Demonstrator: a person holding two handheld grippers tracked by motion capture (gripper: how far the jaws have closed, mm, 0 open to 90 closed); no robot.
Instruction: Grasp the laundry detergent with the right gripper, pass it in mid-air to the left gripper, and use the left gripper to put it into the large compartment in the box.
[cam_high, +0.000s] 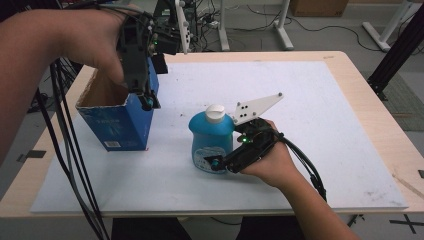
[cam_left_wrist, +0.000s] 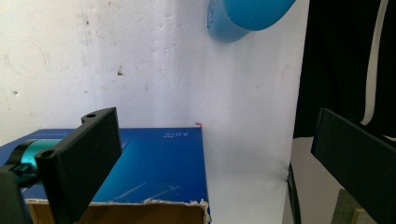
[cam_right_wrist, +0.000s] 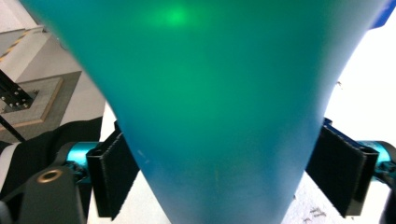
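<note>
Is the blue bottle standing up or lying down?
Standing up. The blue bottle sits on its base on the white board, white cap on top.

White foam board on wood table; cables & stand legs behind.

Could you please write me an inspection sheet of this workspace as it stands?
Surface: white foam sheet on a wooden table, a few dark specks.
Job's things: blue bottle with white cap upright at mid-sheet; open blue carton to its left.
Clutter: nothing seen.
Grippers: right gripper has its pads against both sides of the bottle; left gripper is at the carton's rim, jaws apart, one over the carton and one beside it.
Cables: black cables hang down the table's left side; another trails from the right gripper.
Surroundings: stand legs and floor wiring beyond the table.
</note>
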